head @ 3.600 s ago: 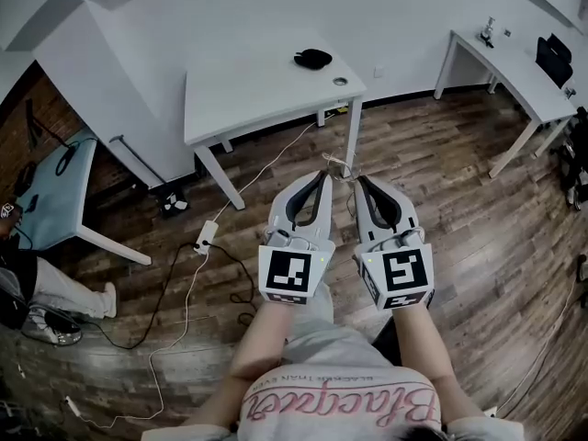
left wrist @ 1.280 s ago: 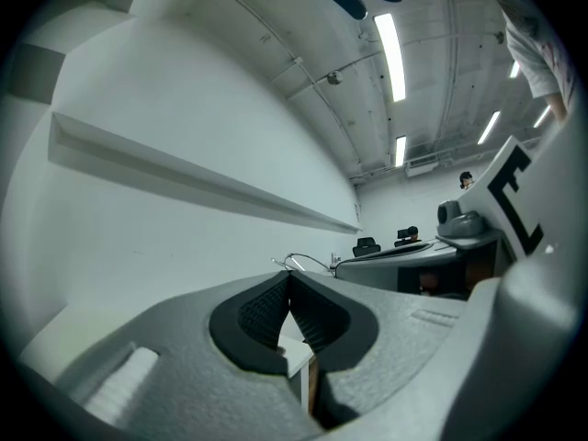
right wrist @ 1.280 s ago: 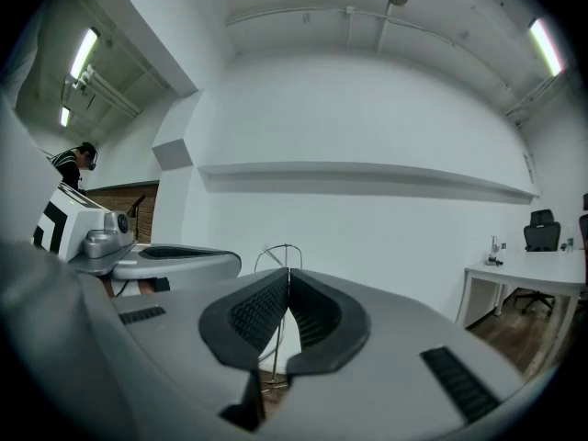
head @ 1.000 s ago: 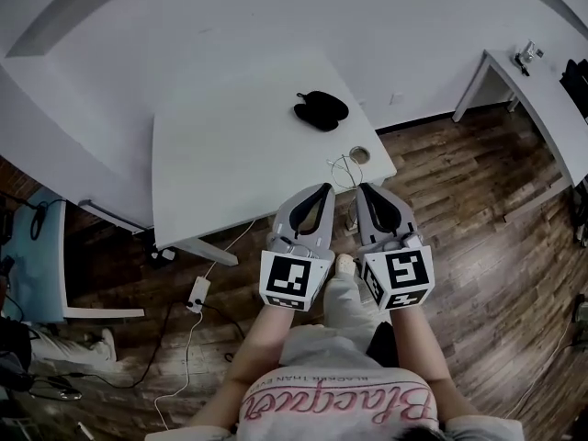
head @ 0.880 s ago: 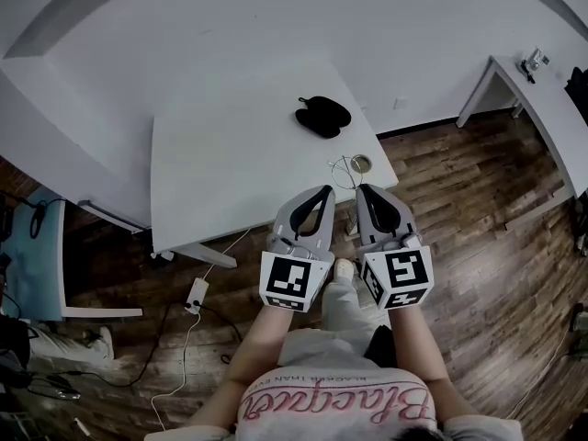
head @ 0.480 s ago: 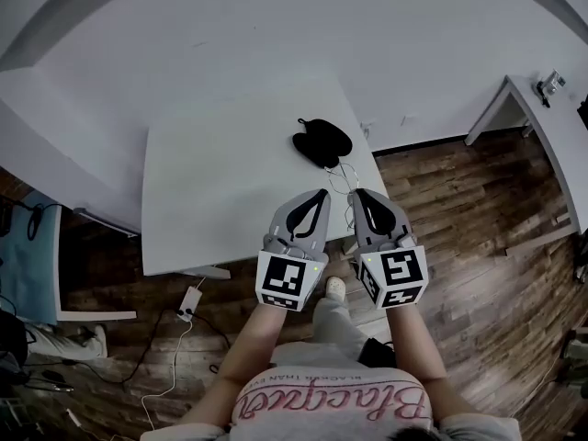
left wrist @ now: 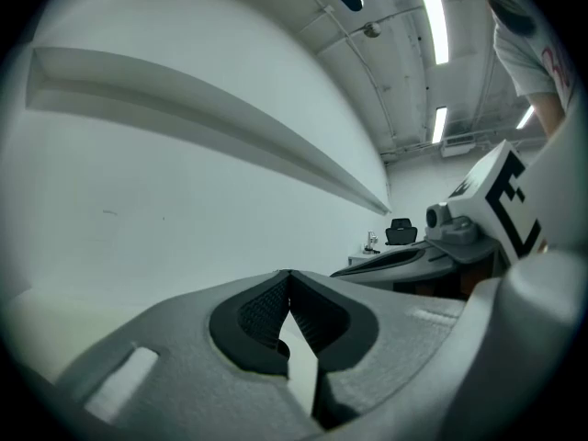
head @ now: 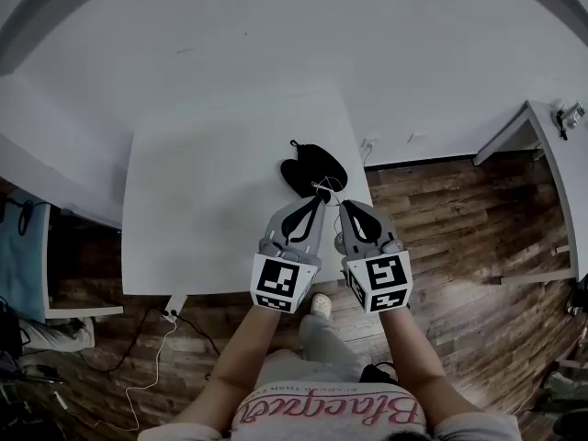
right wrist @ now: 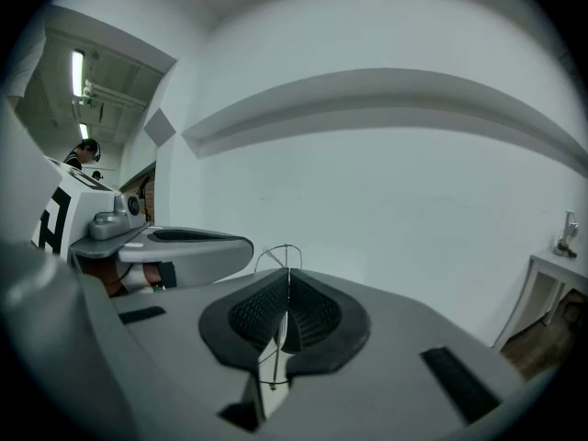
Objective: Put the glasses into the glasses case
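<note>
The black glasses case [head: 312, 170] lies near the right edge of the white table [head: 202, 209]. My right gripper [head: 342, 203] is shut on thin wire-framed glasses [head: 327, 186], whose loop sticks out past the tips just short of the case. In the right gripper view the wire of the glasses [right wrist: 280, 249] runs down between the closed pads of my right gripper [right wrist: 288, 274]. My left gripper [head: 317, 200] is beside it, also just short of the case. Its jaws meet at the tip with nothing in them, as the left gripper view shows for my left gripper [left wrist: 289, 274].
Wooden floor [head: 441, 209] lies right of and below the table. A second white table [head: 556, 145] stands at the far right, and a teal one [head: 18, 246] at the far left. A white wall rises behind the table.
The person has walked up to the white table. Both grippers, once over the floor, now reach over the table's near right edge, close to the case. The right gripper still holds the glasses.
</note>
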A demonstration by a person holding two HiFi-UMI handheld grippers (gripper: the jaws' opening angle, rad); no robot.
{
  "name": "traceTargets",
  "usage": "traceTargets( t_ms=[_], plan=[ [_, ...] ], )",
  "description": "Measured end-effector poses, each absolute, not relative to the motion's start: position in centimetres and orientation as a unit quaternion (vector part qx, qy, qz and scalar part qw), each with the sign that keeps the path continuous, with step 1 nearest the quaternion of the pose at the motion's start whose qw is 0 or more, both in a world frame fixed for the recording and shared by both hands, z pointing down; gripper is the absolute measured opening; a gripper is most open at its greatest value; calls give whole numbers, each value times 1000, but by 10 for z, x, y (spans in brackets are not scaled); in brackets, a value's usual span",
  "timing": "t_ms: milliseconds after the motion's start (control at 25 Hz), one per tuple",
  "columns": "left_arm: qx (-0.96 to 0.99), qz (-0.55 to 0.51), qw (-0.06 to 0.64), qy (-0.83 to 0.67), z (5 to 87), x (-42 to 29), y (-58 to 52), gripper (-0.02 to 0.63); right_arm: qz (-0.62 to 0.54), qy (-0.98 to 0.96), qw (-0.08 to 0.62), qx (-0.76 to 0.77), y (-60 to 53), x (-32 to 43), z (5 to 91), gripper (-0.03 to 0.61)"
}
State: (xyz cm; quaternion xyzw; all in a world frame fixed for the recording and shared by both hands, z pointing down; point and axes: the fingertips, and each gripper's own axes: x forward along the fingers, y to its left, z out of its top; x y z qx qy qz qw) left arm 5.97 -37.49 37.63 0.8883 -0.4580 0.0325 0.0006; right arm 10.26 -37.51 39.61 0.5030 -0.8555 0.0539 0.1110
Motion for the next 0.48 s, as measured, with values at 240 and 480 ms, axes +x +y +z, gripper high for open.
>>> traceTargets(
  t_ms=[240,480],
  plan=[
    [877,35,21,-479,402,60,-414,6,69,-859,127,491,-422,113,425,12],
    [868,40,38,-494,429,48,-435,6,83,-863,139,478,-456,104,456,12]
  ],
)
